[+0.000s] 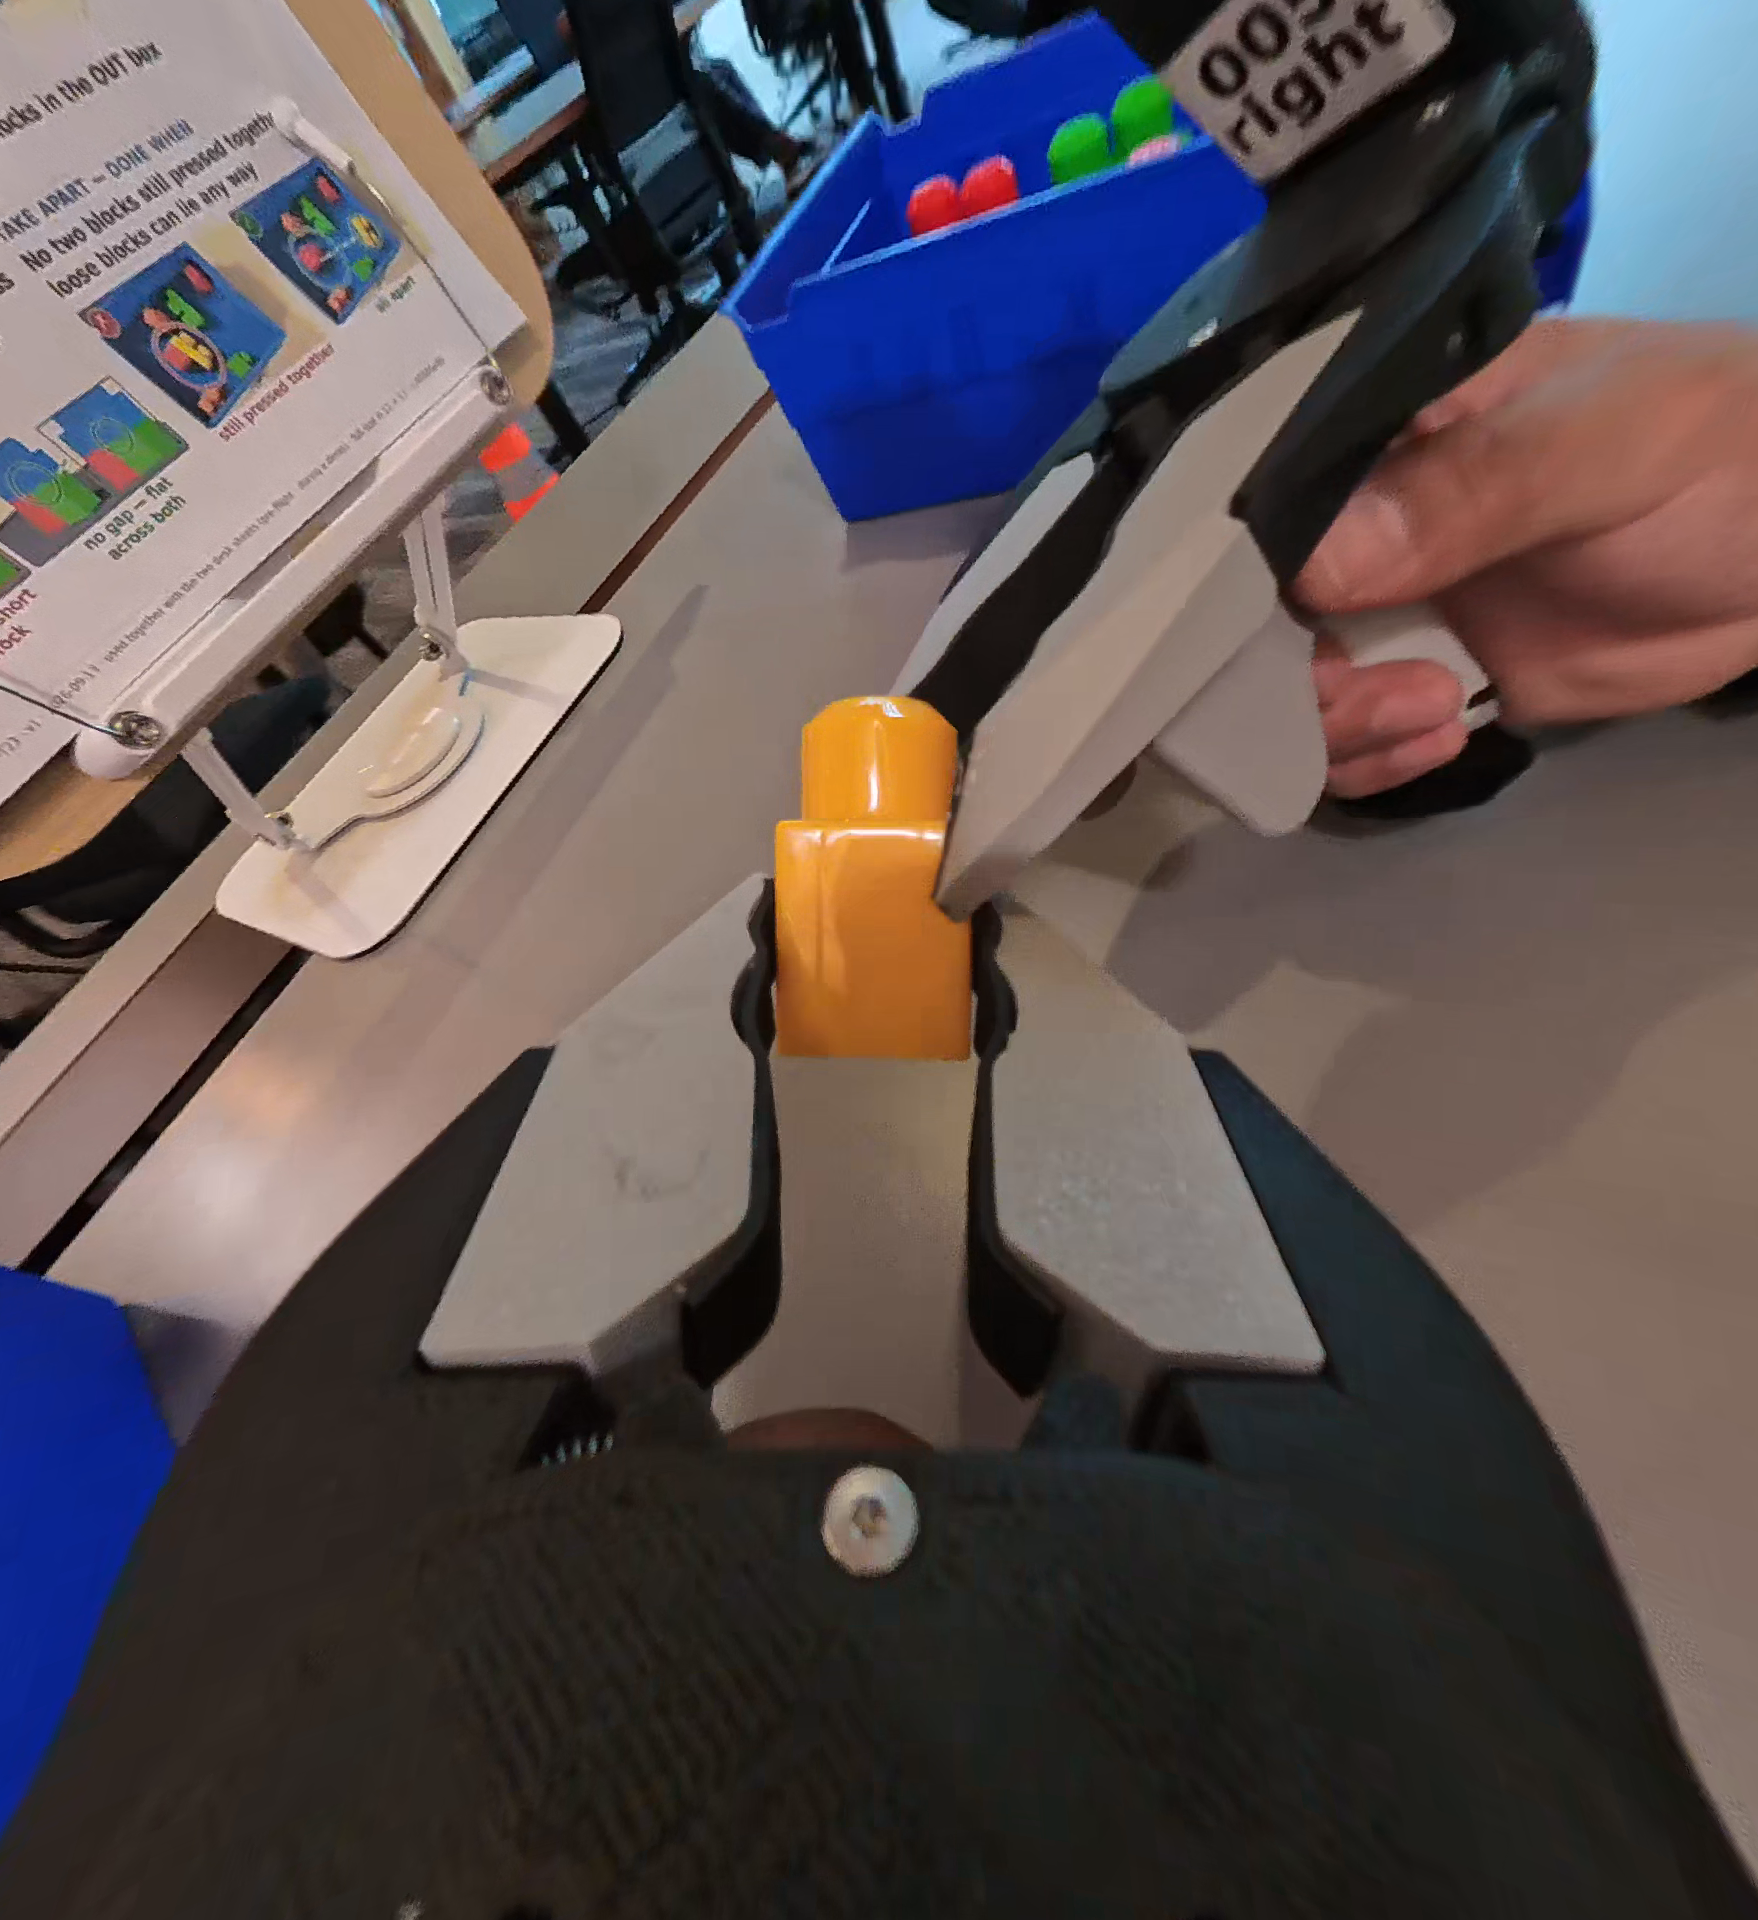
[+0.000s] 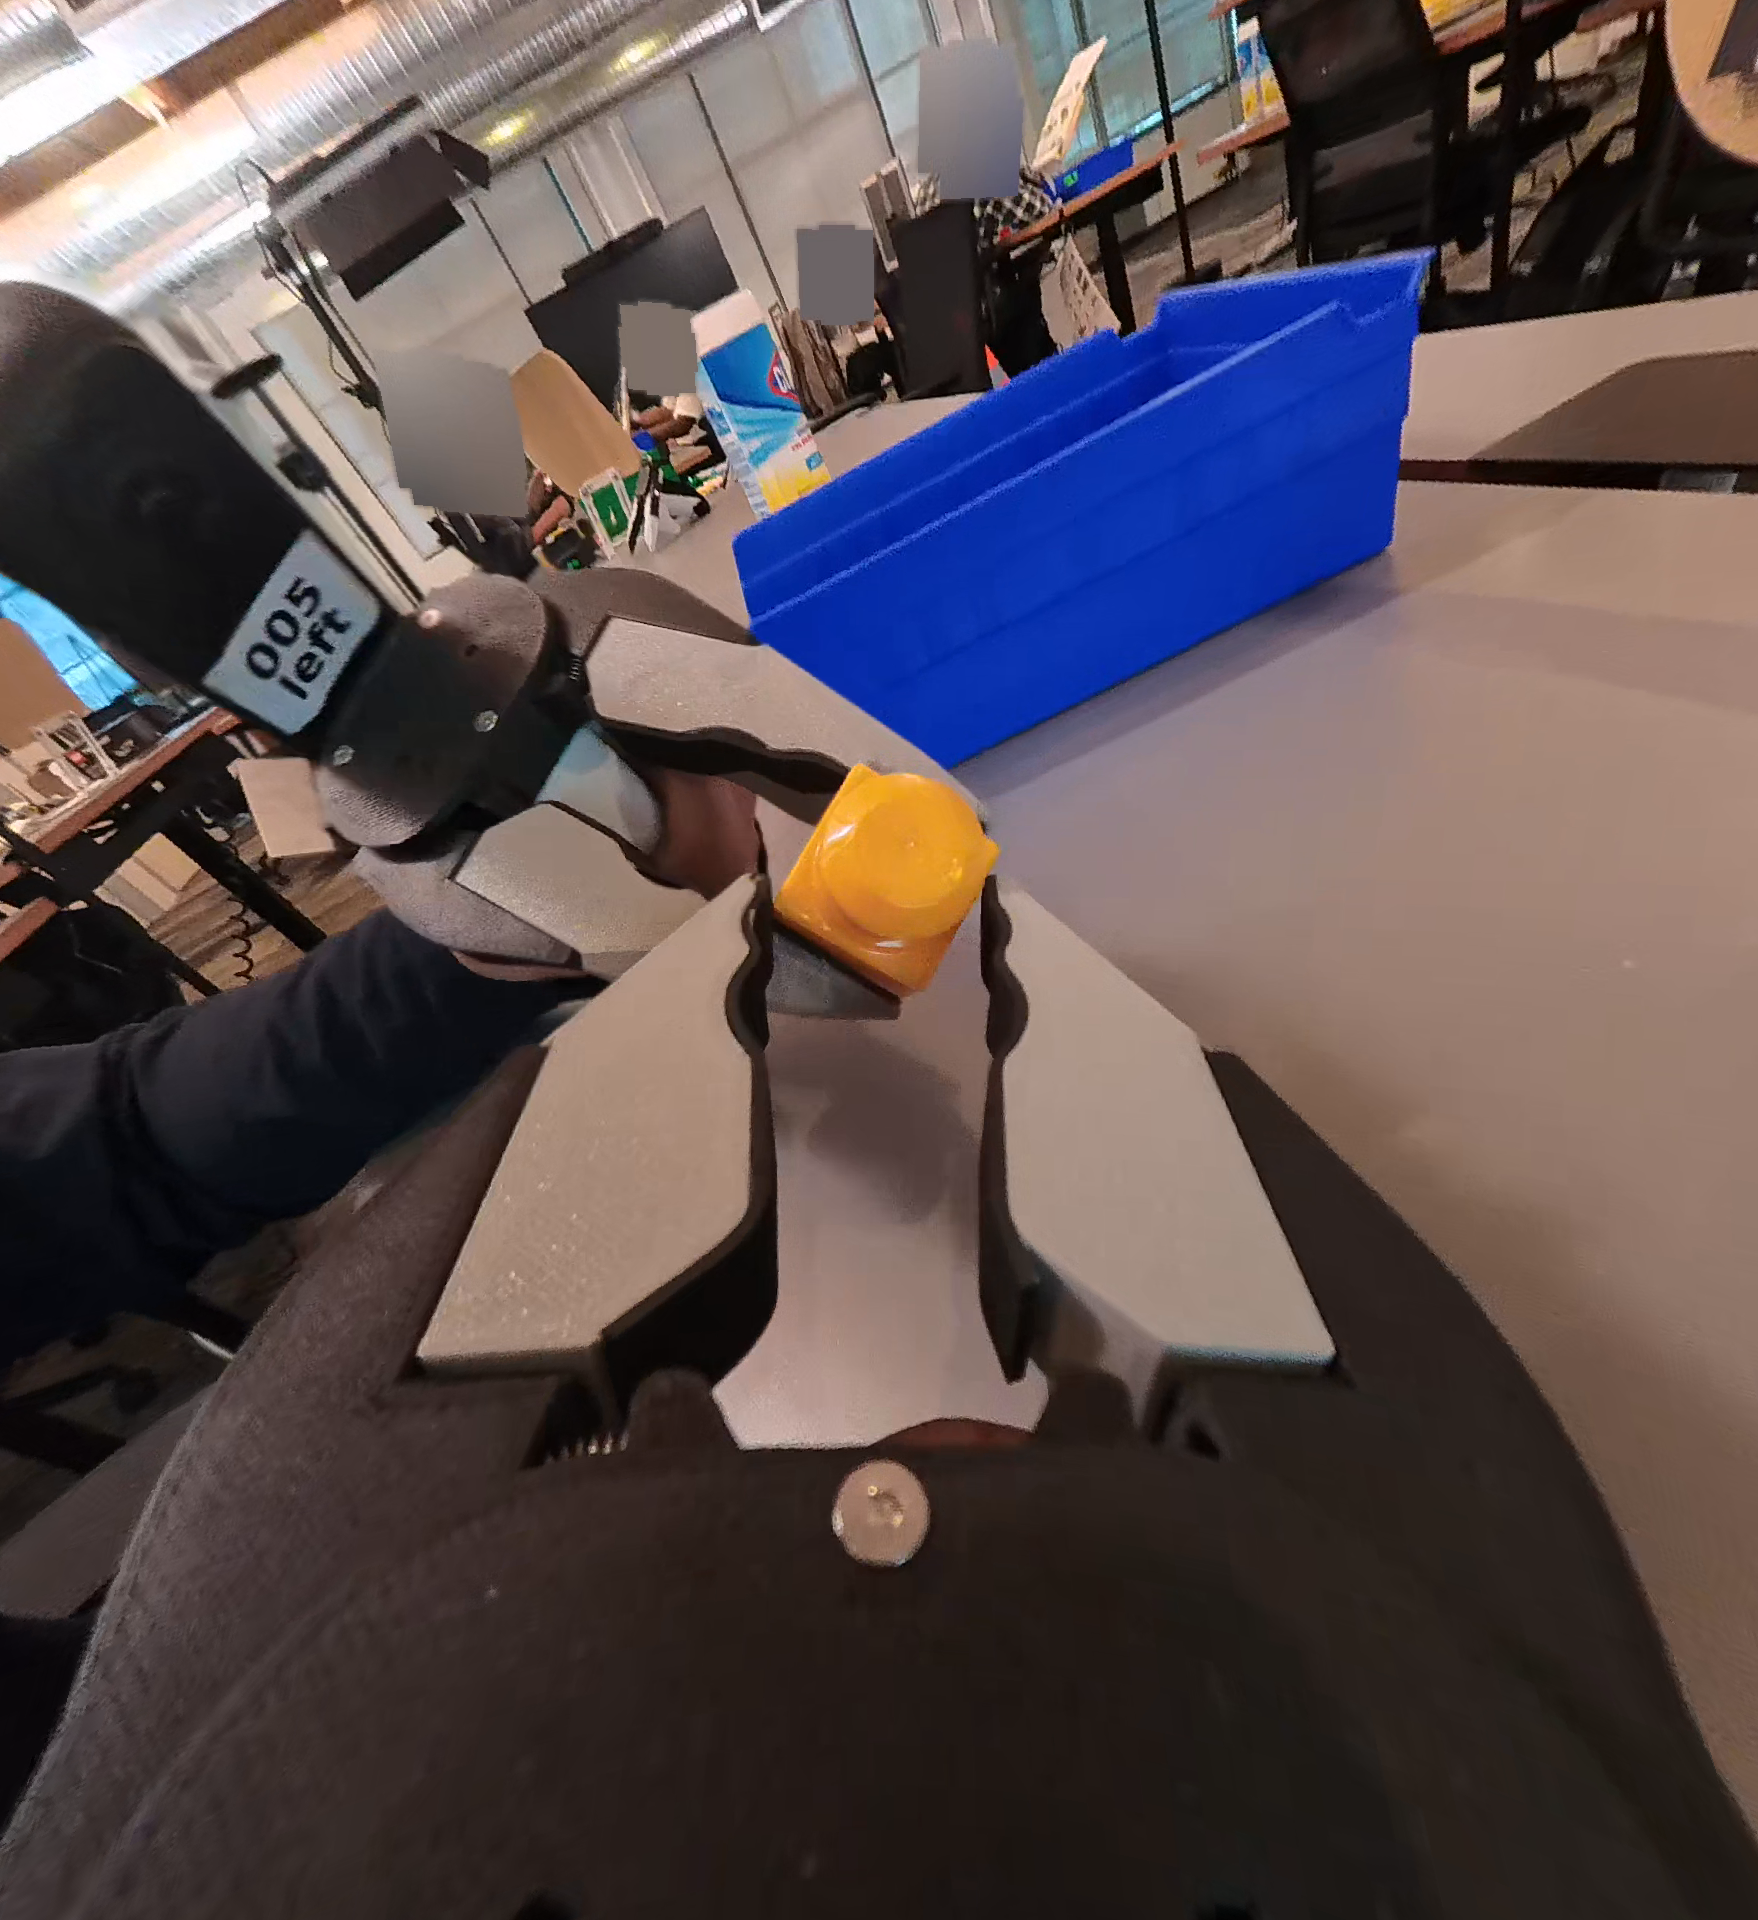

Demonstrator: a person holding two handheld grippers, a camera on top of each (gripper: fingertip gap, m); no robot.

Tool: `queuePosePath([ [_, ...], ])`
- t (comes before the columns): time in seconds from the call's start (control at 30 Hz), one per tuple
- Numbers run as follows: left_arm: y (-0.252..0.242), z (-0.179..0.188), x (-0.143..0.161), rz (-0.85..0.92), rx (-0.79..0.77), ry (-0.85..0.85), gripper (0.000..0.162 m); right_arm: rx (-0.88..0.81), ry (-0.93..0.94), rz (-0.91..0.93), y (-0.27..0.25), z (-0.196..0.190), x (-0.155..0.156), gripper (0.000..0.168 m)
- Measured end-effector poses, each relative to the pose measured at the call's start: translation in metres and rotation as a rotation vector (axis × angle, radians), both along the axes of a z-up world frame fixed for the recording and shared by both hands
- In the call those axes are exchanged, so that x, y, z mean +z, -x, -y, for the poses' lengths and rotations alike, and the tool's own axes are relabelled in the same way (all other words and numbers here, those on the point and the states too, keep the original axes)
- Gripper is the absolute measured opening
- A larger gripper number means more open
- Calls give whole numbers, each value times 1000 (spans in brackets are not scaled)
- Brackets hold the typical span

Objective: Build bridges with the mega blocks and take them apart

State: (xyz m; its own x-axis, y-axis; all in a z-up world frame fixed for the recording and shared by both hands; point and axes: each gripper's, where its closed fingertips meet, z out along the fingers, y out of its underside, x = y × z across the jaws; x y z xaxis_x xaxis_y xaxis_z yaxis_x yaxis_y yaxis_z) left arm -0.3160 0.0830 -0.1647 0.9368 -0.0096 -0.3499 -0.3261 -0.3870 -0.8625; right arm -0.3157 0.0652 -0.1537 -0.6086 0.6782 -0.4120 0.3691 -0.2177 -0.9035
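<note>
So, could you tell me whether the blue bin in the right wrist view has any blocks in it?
No, the blue bin shows only its bare inside.

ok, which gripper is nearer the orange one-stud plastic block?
Left. The left gripper is clamped on the orange one-stud plastic block's body; the right gripper is open around its stud end.

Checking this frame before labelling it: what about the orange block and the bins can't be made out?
- Orange block underside: left wrist view, hidden by the left tool.
- Blue bin contents: left wrist view, partly covered by the right tool.
- Second blue bin floor: right wrist view, hidden by its wall.
</note>
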Motion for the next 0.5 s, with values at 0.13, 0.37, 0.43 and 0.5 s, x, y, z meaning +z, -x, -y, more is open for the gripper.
queuePosePath([
  [0.13,3,-3,-14,7,31,55,36,-40,-66,29,3,-7,-9,36],
  [0.37,14,1,-33,101,59,124,36,-262,-435,38,11,-62,-21,35],
  [0.43,18,3,-32,112,79,126,35,-293,-548,98,9,-79,-34,35],
  [0.5,24,5,-32,114,101,126,35,-290,-588,181,6,-90,-48,35],
])
